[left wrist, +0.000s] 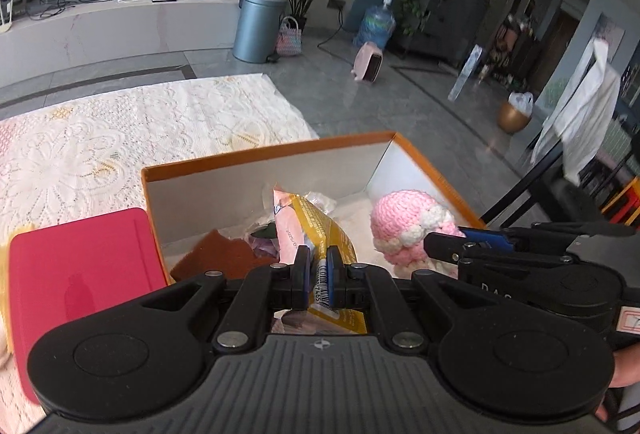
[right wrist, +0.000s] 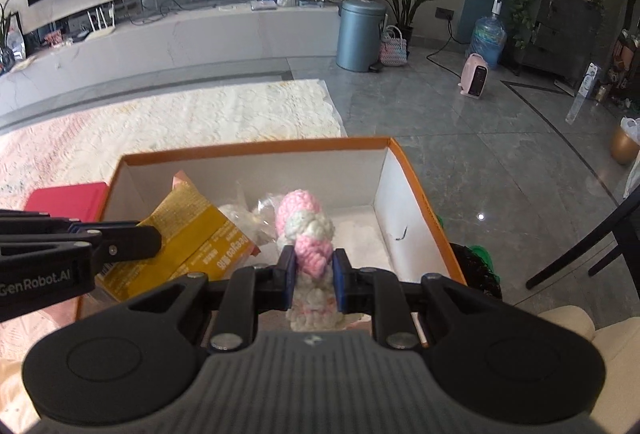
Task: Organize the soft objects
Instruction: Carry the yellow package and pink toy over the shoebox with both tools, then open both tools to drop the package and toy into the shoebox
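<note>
An open orange-rimmed cardboard box with white inner walls sits on the table. My left gripper is shut on a yellow and pink snack packet, held over the box's left half; the packet also shows in the right wrist view. My right gripper is shut on a pink and white knitted toy, held over the box's middle; the toy also shows in the left wrist view. A brown cloth piece and clear plastic-wrapped items lie inside the box.
A red flat lid or pad lies left of the box on a white lace tablecloth. Beyond the table is grey tile floor with a grey bin, a pink heater and a dark chair leg at right.
</note>
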